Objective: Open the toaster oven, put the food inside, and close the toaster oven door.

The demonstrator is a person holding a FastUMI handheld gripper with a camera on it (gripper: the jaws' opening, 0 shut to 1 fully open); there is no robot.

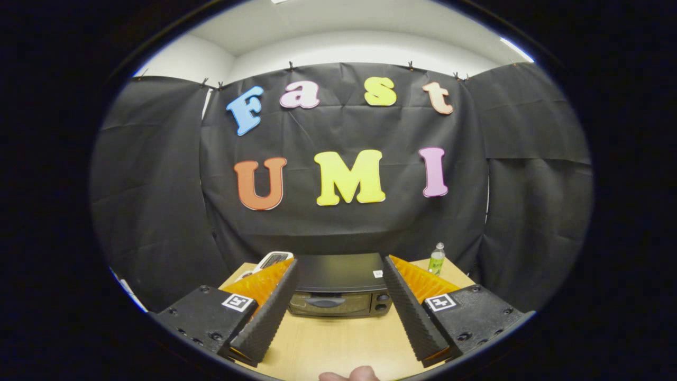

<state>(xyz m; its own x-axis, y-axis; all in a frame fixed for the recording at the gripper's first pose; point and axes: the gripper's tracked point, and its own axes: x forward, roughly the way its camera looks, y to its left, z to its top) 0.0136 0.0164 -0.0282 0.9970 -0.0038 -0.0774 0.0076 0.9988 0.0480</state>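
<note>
"Fingertips (349, 374) poked in nearest, under my gripper (338, 312), whose fingers were spread apart and held nothing."

"And the toaster oven (339, 288)?"

"It sat shut on the bench (338, 344), beyond my fingers. I guessed it was heavy and stiff, so I'd take the door handle (326, 301). I could read no writing."

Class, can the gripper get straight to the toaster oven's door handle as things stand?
Probably yes. The gripper is open, its fingers spread apart, and the toaster oven sits beyond them with its door shut and the door handle facing them. Bare table lies between; the bottle stands off to the side.
</note>
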